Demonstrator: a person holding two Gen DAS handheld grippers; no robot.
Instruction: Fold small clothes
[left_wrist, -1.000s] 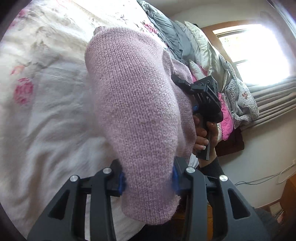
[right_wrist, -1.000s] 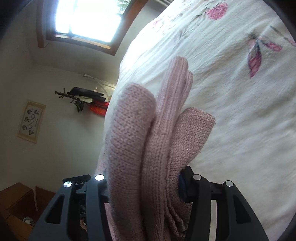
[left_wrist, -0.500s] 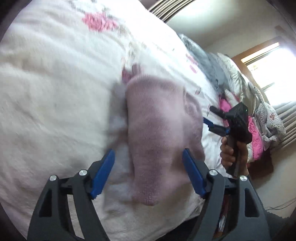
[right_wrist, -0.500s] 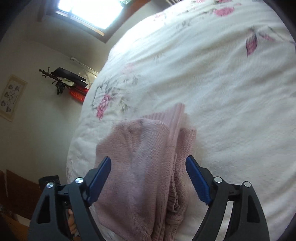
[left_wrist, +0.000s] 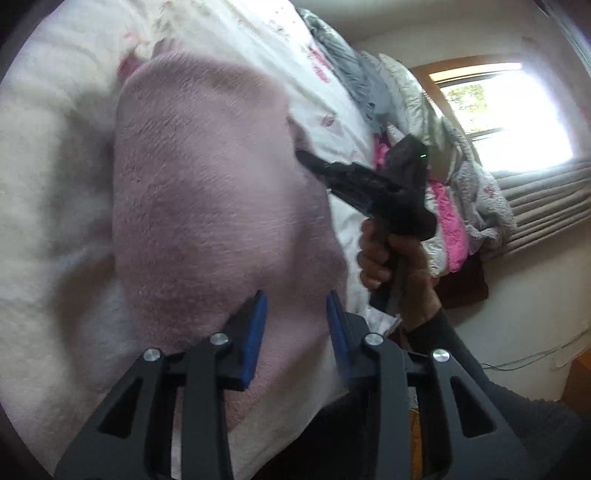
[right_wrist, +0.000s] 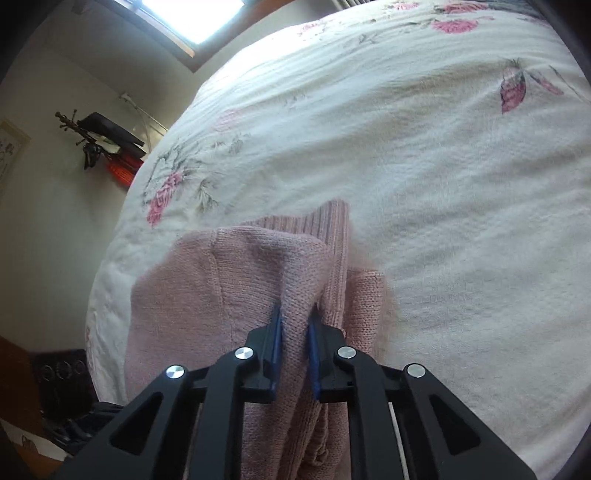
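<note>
Pink knitted sweater (right_wrist: 229, 302), already folded on the floral white bedspread (right_wrist: 424, 184), is pinched by the right gripper (right_wrist: 295, 332), while the left gripper (left_wrist: 293, 325) sits half-closed around its edge without a clear clamp, so next comes lifting it away.

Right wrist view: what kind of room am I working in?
Most likely a bedroom: the pink knitted sweater lies on a cream floral-print bedspread, with a wood-framed window above it.

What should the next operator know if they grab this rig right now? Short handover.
Left gripper: partly open, fingers either side of the pink sweater, not pinching it.
Right gripper: shut on a knit fold of the sweater.
Sweater lies bunched in folded layers near the edge of the floral bedspread.
Done: rough fold, set on the bed.
Left: probably tidy or finish the fold, then release; more clothes are heaped by the window.
</note>
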